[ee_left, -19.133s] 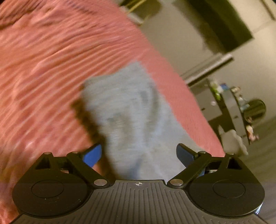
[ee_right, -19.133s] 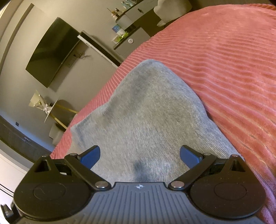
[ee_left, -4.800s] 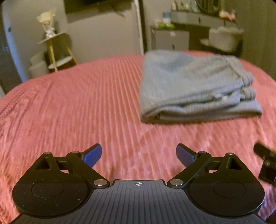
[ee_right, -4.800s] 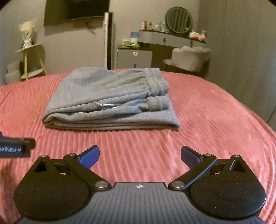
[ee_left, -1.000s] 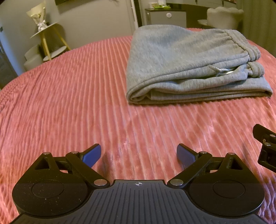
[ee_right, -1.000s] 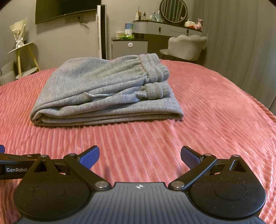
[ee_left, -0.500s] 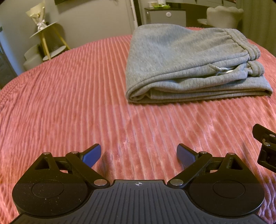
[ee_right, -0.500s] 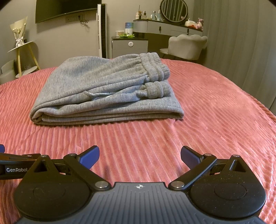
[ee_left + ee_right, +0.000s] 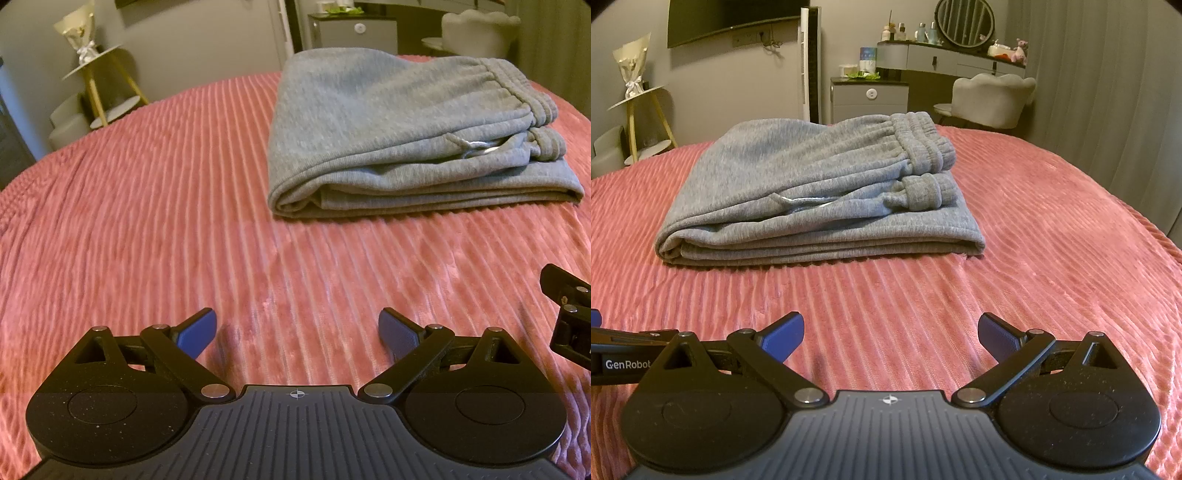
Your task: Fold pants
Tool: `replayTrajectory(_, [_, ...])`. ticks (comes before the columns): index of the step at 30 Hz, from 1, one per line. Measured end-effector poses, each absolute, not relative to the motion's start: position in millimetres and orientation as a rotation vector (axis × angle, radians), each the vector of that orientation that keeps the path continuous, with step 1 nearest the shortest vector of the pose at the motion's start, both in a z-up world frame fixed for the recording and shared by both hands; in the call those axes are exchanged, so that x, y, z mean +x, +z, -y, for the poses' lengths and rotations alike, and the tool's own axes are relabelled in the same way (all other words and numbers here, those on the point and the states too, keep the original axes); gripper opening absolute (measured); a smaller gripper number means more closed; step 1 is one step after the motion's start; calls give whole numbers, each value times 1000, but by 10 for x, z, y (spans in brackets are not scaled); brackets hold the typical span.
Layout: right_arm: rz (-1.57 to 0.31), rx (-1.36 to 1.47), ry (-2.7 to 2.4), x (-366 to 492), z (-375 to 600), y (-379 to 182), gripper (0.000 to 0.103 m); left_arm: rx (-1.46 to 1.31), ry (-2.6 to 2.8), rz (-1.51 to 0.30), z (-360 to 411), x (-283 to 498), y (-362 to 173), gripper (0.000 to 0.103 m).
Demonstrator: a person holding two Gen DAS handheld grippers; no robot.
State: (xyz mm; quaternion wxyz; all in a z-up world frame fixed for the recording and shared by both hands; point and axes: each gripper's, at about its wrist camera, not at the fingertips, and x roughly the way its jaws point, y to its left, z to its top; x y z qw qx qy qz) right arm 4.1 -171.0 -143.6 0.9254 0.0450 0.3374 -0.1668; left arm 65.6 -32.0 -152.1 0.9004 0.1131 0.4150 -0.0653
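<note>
The grey sweatpants (image 9: 406,133) lie folded in a compact stack on the pink ribbed bedspread (image 9: 147,221), waistband and cuff on the right side. They also show in the right wrist view (image 9: 820,192). My left gripper (image 9: 297,332) is open and empty, low over the bedspread, well short of the pants. My right gripper (image 9: 890,336) is open and empty, also short of the pants. Part of the right gripper (image 9: 569,314) shows at the right edge of the left wrist view. The left gripper's side (image 9: 620,358) shows at the left edge of the right wrist view.
Beyond the bed stand a gold-legged side table with a bouquet (image 9: 635,92), a white tower fan (image 9: 810,62), a grey cabinet (image 9: 868,96), a dressing table with a round mirror (image 9: 964,22) and a grey chair (image 9: 990,99). A curtain (image 9: 1108,92) hangs at the right.
Over the last second both grippers have stayed almost still, open and empty. Before that, they let go of the pants and drew back from the folded stack.
</note>
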Motion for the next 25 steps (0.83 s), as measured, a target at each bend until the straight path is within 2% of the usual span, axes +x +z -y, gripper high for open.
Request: replayTrajectory(25, [-698, 79, -332, 41, 1735, -1448, 100, 251, -159, -843, 325, 622, -1509, 98])
